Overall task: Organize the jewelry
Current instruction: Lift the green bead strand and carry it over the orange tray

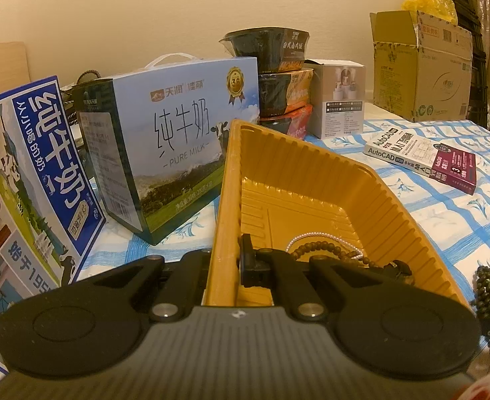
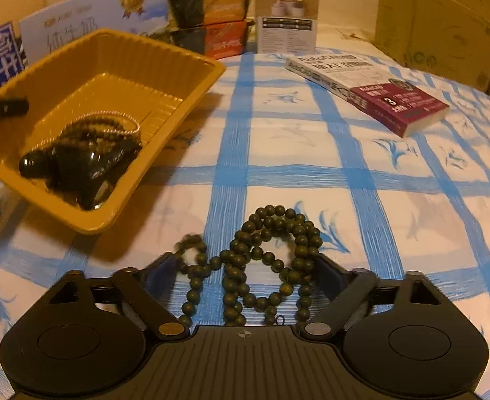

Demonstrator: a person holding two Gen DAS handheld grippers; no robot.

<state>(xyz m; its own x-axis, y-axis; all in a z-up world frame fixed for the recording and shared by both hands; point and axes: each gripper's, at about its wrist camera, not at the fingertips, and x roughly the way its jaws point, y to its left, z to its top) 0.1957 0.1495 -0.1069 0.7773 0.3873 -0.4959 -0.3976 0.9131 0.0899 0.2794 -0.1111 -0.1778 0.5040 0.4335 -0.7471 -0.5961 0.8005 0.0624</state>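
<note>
Left gripper (image 1: 236, 260): clamped on yellow tray (image 2: 164, 153) wall, tray tilted. Tray contents: pearl strand (image 2: 124, 116), brown bead string (image 2: 91, 126), glossy black pieces (image 2: 84, 166). Right gripper (image 2: 245, 266): jaws spread around dark bead necklace (image 2: 271, 250) on checked cloth (image 2: 311, 150).

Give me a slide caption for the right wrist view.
Open right gripper straddles dark bead necklace on blue-checked cloth; yellow tray holds other jewelry.
</note>
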